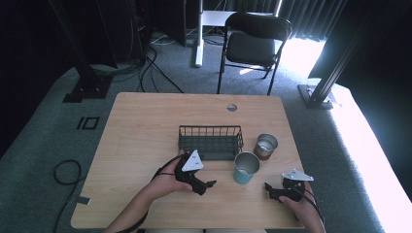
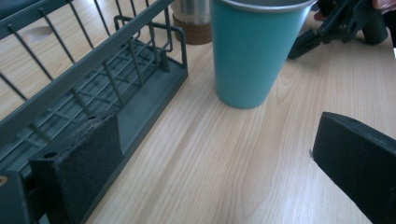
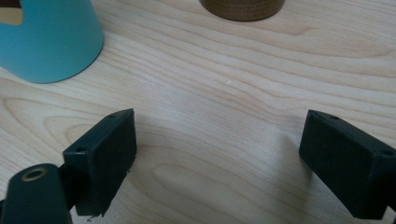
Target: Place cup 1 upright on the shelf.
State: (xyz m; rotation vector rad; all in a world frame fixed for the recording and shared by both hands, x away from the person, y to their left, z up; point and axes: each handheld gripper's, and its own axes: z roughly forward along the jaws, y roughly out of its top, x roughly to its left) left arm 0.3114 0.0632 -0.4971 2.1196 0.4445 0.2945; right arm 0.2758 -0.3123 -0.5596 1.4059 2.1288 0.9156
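- Desk (image 1: 141,126): carries everything.
- Rack (image 1: 210,142): mid-desk, beside my left hand-held gripper.
- Teal cup (image 1: 246,168): upright just before the rack's right end, between my two hand-held grippers, touched by neither.
- Brown cup (image 1: 266,146): just behind the teal cup.
- Left hand-held gripper (image 1: 208,185): jaws wide apart, empty.
- Right hand-held gripper (image 1: 270,189): jaws wide apart, empty.

This looked like a lab set up for recording. A plain wooden table (image 1: 145,121) stood on grey carpet (image 1: 43,141), ringed by black curtains (image 1: 301,14) and black metal frame posts (image 1: 335,63) bolted on base plates. Loose cables (image 1: 145,68) ran across the floor, tape marks (image 1: 88,123) lay on the carpet, and 1 folding chair (image 1: 252,43) stood behind the table
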